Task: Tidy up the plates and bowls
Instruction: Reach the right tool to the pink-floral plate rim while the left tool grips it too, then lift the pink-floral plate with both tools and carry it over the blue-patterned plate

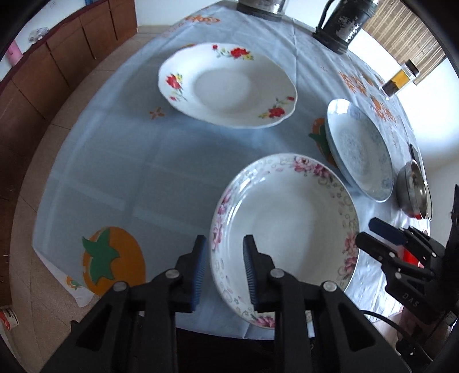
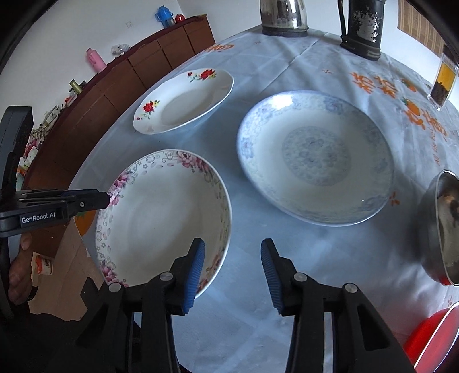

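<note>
Blue ribbed pads fill the foreground on both sides, and the left tool (image 1: 224,268) has its jaws straddling the near-left rim of the pink-flowered plate (image 1: 287,229), one pad outside the rim and one inside, with a gap showing on each side, so it is not clamped yet. Over on the other side, the right tool (image 2: 233,271) stands part open at the plate's right edge, its left pad over the rim and its right pad over bare tablecloth (image 2: 258,330), nothing pinched there either. That pink-flowered plate sits at the near edge of the table, closest to the person, whose hand (image 2: 18,272) shows at the left margin of the right camera's view. Just beyond it to the right lies the blue-patterned plate (image 2: 315,160), and whether it rests on a second plate I cannot tell. Further back and well apart sits the red-flowered plate (image 1: 226,86). Near the far edge stand a metal kettle (image 2: 282,17) and a dark jug (image 2: 363,28), with a small spice jar (image 2: 443,83) to the right and a steel bowl (image 2: 441,226) at the right side.
</note>
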Available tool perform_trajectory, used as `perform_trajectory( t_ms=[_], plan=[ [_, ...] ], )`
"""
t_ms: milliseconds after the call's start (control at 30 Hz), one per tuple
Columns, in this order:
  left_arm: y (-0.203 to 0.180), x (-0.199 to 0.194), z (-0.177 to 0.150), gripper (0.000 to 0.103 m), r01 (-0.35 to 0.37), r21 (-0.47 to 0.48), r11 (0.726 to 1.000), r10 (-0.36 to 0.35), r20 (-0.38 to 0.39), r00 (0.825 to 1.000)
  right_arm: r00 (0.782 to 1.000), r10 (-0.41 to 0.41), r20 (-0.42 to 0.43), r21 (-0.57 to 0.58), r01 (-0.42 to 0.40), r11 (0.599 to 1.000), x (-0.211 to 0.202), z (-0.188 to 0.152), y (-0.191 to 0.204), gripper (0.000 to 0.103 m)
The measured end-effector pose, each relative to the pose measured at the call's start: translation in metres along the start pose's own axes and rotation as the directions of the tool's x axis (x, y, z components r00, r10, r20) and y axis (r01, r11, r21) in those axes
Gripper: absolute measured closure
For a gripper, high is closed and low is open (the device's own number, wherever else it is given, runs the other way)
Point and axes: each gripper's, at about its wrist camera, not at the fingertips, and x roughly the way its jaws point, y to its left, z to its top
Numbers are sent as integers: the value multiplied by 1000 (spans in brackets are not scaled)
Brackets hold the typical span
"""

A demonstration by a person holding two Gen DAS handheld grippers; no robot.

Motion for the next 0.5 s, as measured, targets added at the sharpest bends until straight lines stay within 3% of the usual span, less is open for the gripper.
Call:
perform_trajectory(
  t_ms=[100,233,367,500],
  plan=[
    [4,5,0,81,19,-13,1000,-20,-18,1000,1000,2,-19,-5,-2,1000,5,-1,2,62],
    [7,9,-1,82,27,-18,999,-27,-28,999,999,12,-45,1,-12,1000,11,-3,2,77],
    [9,14,1,93,12,-17,1000,-12,-32,999,998,27,-57,-8,-27,1000,16,-4,2,85],
    [10,21,6,96,17,-20,1000,-18,-45,999,997,34,-72,-38,-36,999,22,-4,7,88]
  ],
)
